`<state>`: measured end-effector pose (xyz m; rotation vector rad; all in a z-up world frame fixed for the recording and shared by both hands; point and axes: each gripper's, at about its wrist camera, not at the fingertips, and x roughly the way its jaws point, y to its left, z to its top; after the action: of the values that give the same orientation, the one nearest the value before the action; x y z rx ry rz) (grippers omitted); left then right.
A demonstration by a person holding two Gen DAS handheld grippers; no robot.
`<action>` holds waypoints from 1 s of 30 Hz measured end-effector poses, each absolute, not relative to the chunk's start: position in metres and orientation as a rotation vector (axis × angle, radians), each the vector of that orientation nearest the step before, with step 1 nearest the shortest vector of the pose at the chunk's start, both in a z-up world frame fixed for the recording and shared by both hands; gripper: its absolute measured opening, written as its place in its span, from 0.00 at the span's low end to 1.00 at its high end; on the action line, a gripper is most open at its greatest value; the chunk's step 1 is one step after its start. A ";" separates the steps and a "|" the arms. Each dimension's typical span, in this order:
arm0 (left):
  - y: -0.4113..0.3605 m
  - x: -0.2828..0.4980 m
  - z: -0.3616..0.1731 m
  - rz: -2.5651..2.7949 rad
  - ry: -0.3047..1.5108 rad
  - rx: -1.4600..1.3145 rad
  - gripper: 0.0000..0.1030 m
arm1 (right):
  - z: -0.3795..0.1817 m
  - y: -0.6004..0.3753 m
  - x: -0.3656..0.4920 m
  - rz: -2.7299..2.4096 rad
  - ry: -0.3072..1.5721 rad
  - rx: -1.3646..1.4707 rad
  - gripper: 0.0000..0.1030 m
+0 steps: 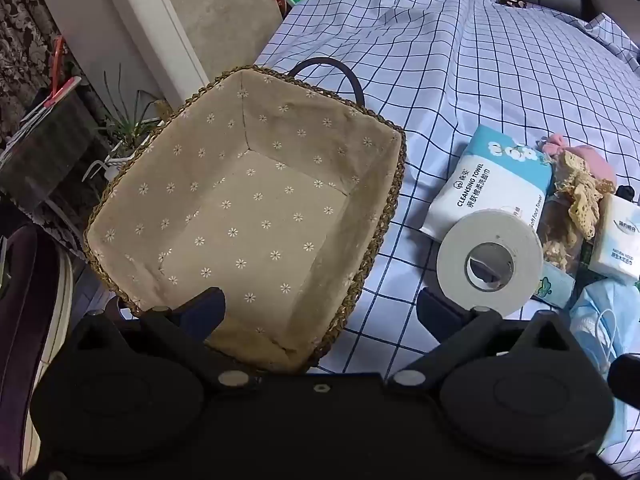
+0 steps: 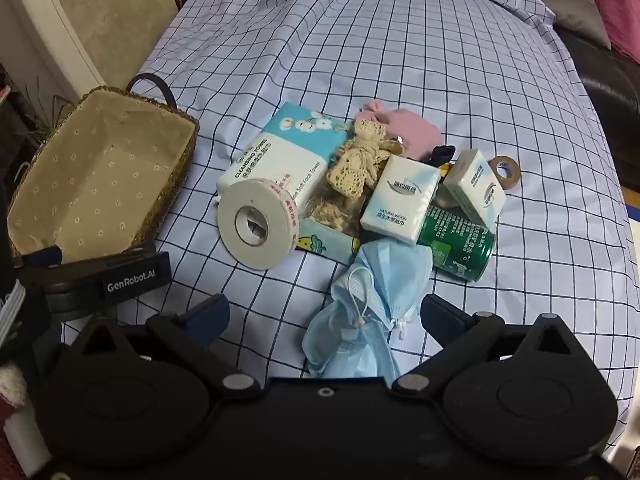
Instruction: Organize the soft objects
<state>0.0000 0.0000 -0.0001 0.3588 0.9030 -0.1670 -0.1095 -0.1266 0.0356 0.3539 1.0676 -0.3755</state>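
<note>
On the bed (image 2: pixel 400 60), near its left edge, a lined basket (image 1: pixel 384 216) stands empty; the clutter lies well apart to its right. Nearest the right gripper (image 2: pixel 324 318) lies a blue mask bundle (image 2: pixel 360 304), between wide-open fingers that do not press on it. Judged light, limp and prone to trailing its ear loops; best taken across the bunched middle, not by a loop. Tissue packs (image 2: pixel 400 204) should compress under the pads; grip their short sides. The can (image 2: pixel 456 240) is rigid, not soft. The left gripper (image 1: pixel 320 308), fingers wide and holding nothing, hangs over the basket's near rim.
</note>
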 end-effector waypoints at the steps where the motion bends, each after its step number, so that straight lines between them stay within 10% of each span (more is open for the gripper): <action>1: 0.000 0.000 0.000 -0.166 0.905 0.356 0.96 | 0.036 -0.127 -0.109 -0.377 1.067 0.351 0.99; 30: -0.001 -0.002 0.001 -0.182 0.907 0.361 0.96 | 0.029 -0.124 -0.104 -0.377 1.117 0.320 0.99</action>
<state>-0.0024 -0.0013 0.0009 0.3606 0.9069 -0.1819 -0.1040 -0.1240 0.0294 0.3196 1.1174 -0.3767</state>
